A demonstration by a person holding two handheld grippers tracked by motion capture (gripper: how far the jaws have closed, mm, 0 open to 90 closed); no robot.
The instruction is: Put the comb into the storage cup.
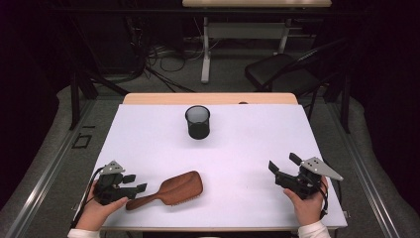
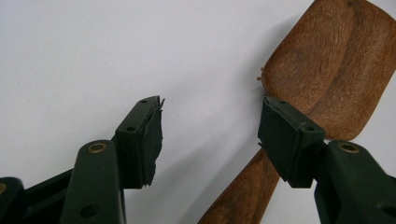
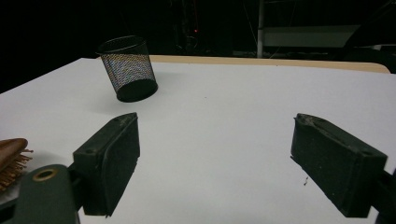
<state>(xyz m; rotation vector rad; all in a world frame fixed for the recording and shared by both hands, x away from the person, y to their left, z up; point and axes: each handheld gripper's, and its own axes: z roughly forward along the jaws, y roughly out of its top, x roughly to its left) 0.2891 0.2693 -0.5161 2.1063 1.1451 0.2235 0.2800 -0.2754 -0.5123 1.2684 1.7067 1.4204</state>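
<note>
One thing matters for your next move: the brown wooden paddle hairbrush (image 1: 168, 191) lies right at your left gripper (image 1: 134, 183), while your right gripper (image 1: 282, 166) sits well apart on the far side of the white table (image 1: 247, 139). Your left hand (image 1: 96, 210) is plainly the nearer one. The brush lies flat near the front edge, its long axis running diagonally: the handle points toward your left gripper and the front-left corner, the broad head toward the table's middle, bristles on the near side.

In the left gripper view, your left jaws stand partly open with nothing pressed between the pads; the handle passes under the right-hand jaw rather than between the two. Your right jaws gape wide over bare table, holding nothing. The black wire-mesh cup (image 1: 197, 122) stands upright farther back, near the centre.
</note>
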